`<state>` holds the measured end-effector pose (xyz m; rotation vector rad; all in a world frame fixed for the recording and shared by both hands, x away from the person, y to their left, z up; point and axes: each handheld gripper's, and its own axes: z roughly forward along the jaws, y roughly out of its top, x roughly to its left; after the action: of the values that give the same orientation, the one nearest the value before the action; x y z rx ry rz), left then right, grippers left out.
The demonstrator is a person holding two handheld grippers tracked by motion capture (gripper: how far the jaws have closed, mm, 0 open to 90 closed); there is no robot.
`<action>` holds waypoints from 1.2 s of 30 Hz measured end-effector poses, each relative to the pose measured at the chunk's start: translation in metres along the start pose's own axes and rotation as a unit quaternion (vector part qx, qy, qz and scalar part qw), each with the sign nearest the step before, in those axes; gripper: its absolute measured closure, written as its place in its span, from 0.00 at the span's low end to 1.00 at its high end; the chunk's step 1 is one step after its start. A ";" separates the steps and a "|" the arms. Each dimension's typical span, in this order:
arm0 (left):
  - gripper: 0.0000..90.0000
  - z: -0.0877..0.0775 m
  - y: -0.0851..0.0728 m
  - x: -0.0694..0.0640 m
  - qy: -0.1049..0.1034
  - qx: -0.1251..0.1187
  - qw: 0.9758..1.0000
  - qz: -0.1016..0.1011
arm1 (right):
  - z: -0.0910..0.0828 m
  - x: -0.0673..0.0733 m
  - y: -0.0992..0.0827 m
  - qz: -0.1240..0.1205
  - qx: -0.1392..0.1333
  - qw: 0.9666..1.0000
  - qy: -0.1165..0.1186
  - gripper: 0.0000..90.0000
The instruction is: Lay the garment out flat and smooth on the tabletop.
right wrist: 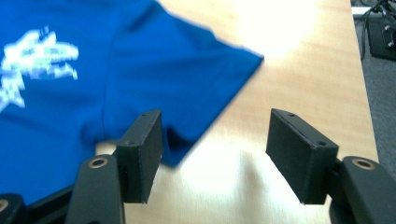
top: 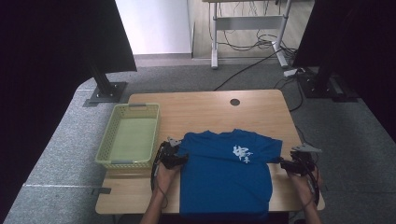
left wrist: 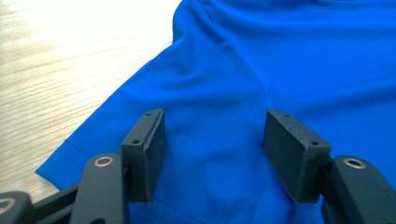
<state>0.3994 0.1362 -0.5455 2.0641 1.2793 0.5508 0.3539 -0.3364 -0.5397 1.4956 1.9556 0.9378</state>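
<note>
Blue T-shirt (top: 224, 177) spread flat on table (top: 196, 109), ready for folding. Left gripper (left wrist: 212, 140) half-open over left sleeve, gripping nothing. Right gripper (right wrist: 215, 144) half-open beside right sleeve, empty.

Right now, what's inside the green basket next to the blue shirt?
Nothing shows inside the basket: its pale green floor looks bare. The near wall hides a thin strip of floor right behind it, so that bit cannot be checked.
</note>
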 end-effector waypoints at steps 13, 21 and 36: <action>0.42 0.001 0.000 0.000 -0.001 -0.003 1.000 0.001 | 0.009 0.011 -0.012 -0.017 0.032 0.999 0.002 0.31; 0.40 -0.005 0.002 0.000 -0.006 -0.010 1.000 -0.006 | 0.004 0.032 0.004 -0.027 0.006 0.999 0.030 0.28; 0.52 -0.019 -0.014 -0.004 -0.037 0.006 0.999 -0.027 | 0.026 0.063 -0.001 -0.066 0.042 0.995 0.069 0.22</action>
<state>0.3771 0.1430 -0.5422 2.0346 1.2939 0.4404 0.3550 -0.2702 -0.5559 1.3577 2.1886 0.9350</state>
